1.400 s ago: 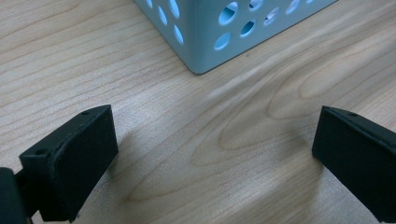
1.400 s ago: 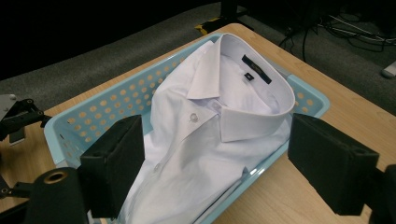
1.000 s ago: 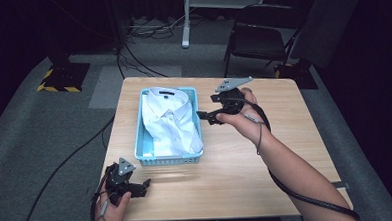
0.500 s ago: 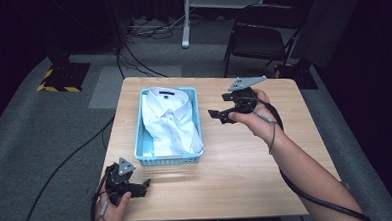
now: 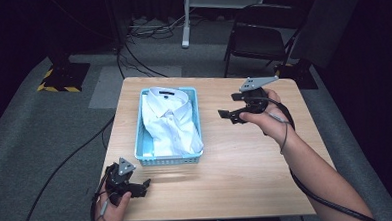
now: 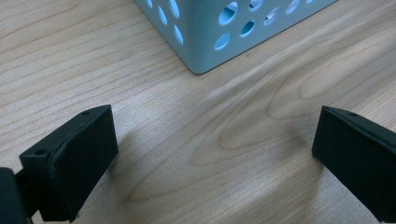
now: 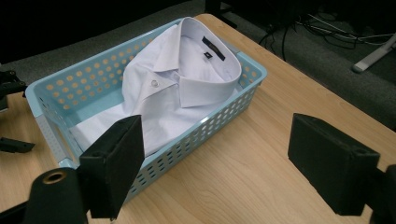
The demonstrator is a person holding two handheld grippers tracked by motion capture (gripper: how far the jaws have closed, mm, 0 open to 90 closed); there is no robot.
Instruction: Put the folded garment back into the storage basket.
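Left tool (image 5: 137,185) sits low at the near left corner of the counter (image 5: 247,173), jaws wide apart, nothing between them; in the left gripper view just bare wood grain under it, with a corner of the basket (image 6: 205,44) ahead, close but not touching. Basket (image 5: 144,143) is light blue, perforated walls, standing on the left half of the counter, long side running away from the person. White shirt (image 5: 170,124) lies folded inside it, collar at the far end, buttoned placket up; the near end bunches up against the front wall of the basket. Right tool (image 5: 230,115) is held above the counter to the right of the basket, level with its far half, pointed toward it, well apart from it. Its jaws are spread wide, empty; the right gripper view looks between them onto the shirt (image 7: 182,88) and the basket wall (image 7: 205,128), neither touched. Grey three-cornered plate on top of the right tool, cable trailing back along the forearm. Beyond the counter: grey carpeted floor (image 5: 44,127), loose black cables, a dark chair (image 5: 261,42), a yellow-black striped base at far left.
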